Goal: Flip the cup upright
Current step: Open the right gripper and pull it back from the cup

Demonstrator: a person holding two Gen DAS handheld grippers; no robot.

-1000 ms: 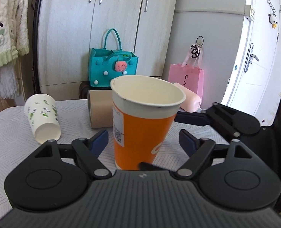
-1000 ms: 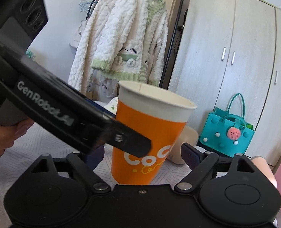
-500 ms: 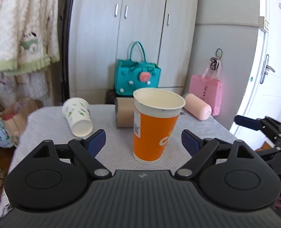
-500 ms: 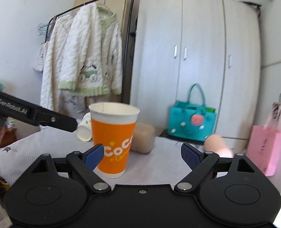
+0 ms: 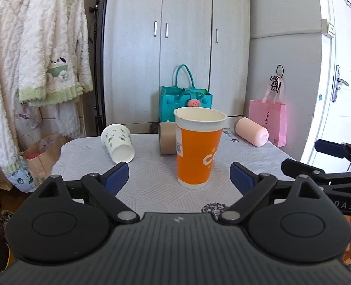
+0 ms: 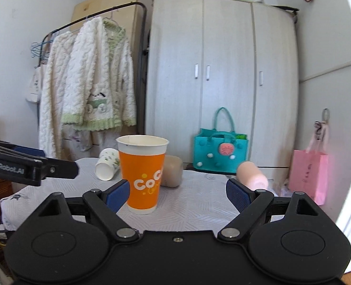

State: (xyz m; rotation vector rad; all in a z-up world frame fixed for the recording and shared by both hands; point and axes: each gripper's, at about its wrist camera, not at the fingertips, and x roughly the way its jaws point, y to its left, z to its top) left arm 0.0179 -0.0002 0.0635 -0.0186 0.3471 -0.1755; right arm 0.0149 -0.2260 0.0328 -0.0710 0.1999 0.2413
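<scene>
While standing upright on the surface (image 5: 151,180), orange cup (image 5: 199,147) now sitting clear of both tools: left gripper (image 5: 179,174) and right gripper (image 6: 177,191) hanging short of the cup, farther back than before, jaws spread wide, holding nothing.

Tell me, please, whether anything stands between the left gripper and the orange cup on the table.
Nothing visible does. The orange cup stands upright on the table ahead of the open left gripper, with only bare cloth between them. The white cup lies off to the side.
</scene>
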